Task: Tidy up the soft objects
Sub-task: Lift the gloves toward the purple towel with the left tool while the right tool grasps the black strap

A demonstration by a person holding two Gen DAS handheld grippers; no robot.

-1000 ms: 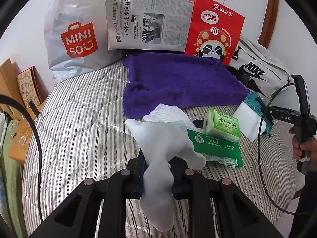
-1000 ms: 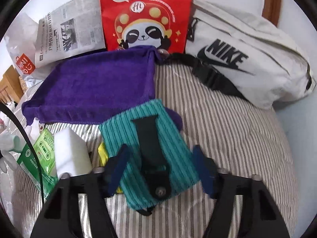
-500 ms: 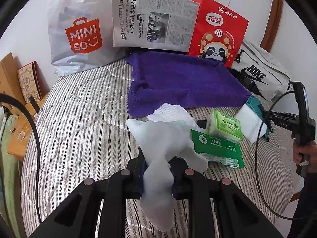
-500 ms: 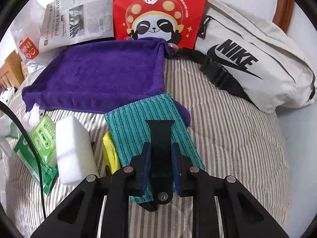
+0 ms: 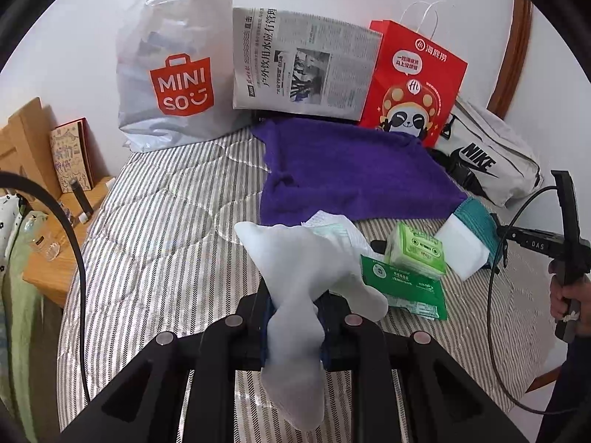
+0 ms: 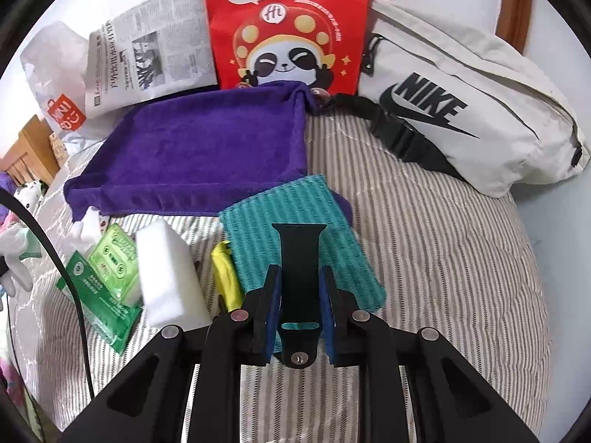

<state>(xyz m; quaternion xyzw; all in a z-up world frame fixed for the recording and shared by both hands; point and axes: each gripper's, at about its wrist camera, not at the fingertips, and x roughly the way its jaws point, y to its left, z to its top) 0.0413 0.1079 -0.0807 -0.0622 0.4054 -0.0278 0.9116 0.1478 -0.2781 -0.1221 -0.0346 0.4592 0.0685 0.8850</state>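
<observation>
Since a second ago my right gripper (image 6: 298, 306) has clamped onto the black strap (image 6: 300, 269) atop the teal cloth (image 6: 295, 229), bare striped bedding (image 6: 443, 258) rightward; left view, left gripper (image 5: 294, 328) pinching the white sock (image 5: 295, 277), raised over bedding, open stripes leftward

Left gripper (image 5: 293, 326) angled downward, blue pads clamped tight on a pale sock (image 5: 295, 295) draped over the fingers. Right gripper (image 6: 299, 306) likewise tilted down, jaws just closed on a black strap (image 6: 300, 277), pads pressing both edges. Right hand (image 5: 567, 295) wrapped around the handle at frame edge.
</observation>
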